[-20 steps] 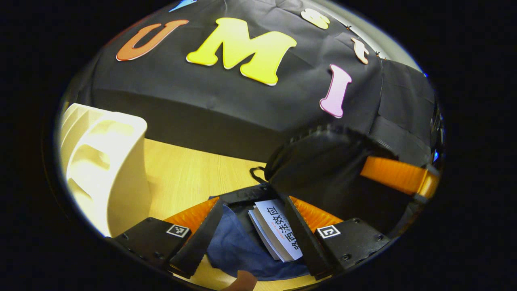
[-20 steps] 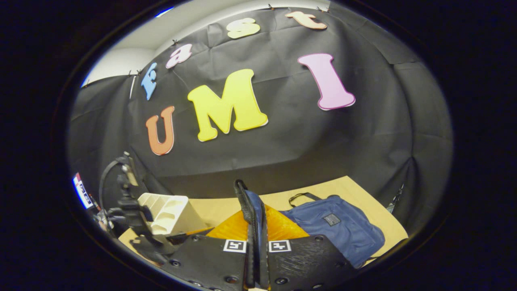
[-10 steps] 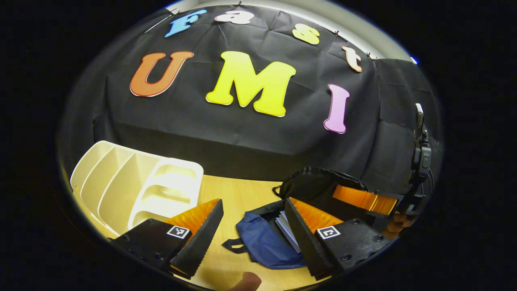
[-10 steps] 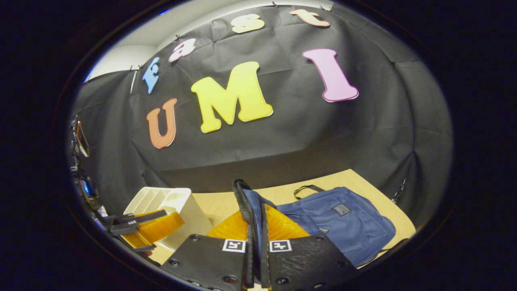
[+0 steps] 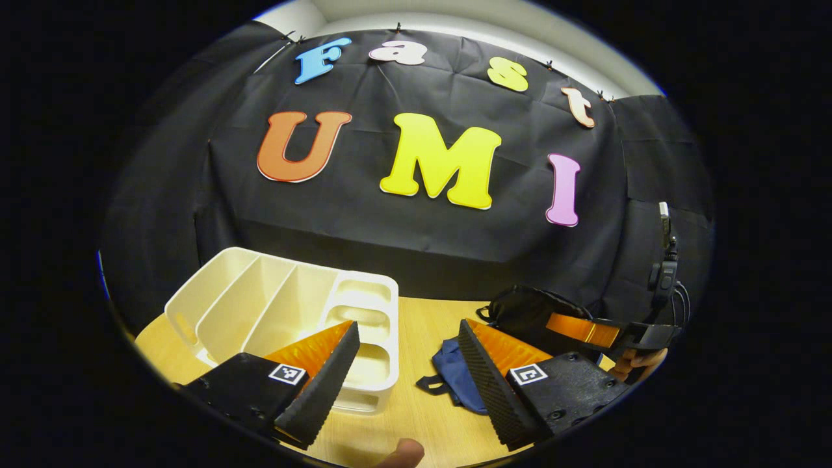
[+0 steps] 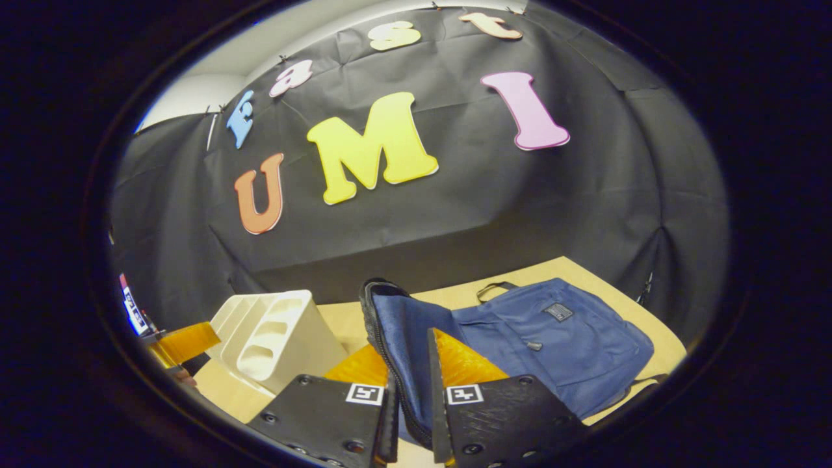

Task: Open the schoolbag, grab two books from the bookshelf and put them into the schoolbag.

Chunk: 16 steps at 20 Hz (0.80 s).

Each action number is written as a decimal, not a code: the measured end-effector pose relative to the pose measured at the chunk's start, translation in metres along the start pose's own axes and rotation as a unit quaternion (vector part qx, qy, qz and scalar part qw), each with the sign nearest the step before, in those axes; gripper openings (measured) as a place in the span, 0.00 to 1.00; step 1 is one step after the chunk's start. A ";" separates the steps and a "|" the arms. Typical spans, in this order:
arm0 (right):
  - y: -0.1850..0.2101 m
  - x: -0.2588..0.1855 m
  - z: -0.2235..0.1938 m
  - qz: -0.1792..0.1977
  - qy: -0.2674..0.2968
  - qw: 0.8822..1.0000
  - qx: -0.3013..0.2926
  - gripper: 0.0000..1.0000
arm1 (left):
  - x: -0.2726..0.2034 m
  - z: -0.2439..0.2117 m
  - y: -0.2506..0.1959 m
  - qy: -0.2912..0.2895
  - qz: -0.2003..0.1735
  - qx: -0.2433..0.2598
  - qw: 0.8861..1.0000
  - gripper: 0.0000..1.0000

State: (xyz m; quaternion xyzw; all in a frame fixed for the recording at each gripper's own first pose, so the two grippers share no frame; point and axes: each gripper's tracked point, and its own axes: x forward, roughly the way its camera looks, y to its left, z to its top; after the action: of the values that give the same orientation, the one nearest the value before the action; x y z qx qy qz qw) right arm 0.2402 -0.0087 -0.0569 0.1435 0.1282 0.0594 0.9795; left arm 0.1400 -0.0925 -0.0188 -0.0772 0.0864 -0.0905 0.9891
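Note:
My right gripper (image 6: 411, 364) is shut on the raised flap (image 6: 396, 325) of the blue schoolbag (image 6: 559, 338), which lies flat on the wooden table (image 6: 338, 322). In the left gripper view the flap's dark inside (image 5: 520, 305) stands up, with the right gripper (image 5: 585, 328) and a hand (image 5: 634, 361) at it. A corner of the schoolbag (image 5: 455, 380) shows between my fingers there. My left gripper (image 5: 408, 325) hangs open above the table, holding nothing, just right of the white bookshelf (image 5: 279, 305). The bookshelf's slots look empty.
The bookshelf (image 6: 273, 335) stands left of the bag in the right gripper view, with the left gripper (image 6: 185, 341) beyond it. Bare table (image 5: 422, 416) lies between shelf and bag. A black strap loop (image 6: 494, 289) lies at the bag's far end.
My left gripper has pulled back and up from the bag's opening, where a book lay inside, and now faces the shelf. The right gripper keeps the flap up; its fingers look slightly wider apart.

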 end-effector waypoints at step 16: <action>0.010 -0.074 -0.036 -0.033 -0.008 0.997 -0.063 0.88 | -0.077 -0.035 0.028 0.000 0.059 0.012 0.998 0.98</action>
State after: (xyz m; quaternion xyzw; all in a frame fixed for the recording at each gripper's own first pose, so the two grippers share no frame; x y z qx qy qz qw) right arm 0.1587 -0.0011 -0.0697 0.0781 0.1213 0.0335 0.9890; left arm 0.0634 -0.0555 -0.0456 -0.0597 0.0896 -0.0327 0.9936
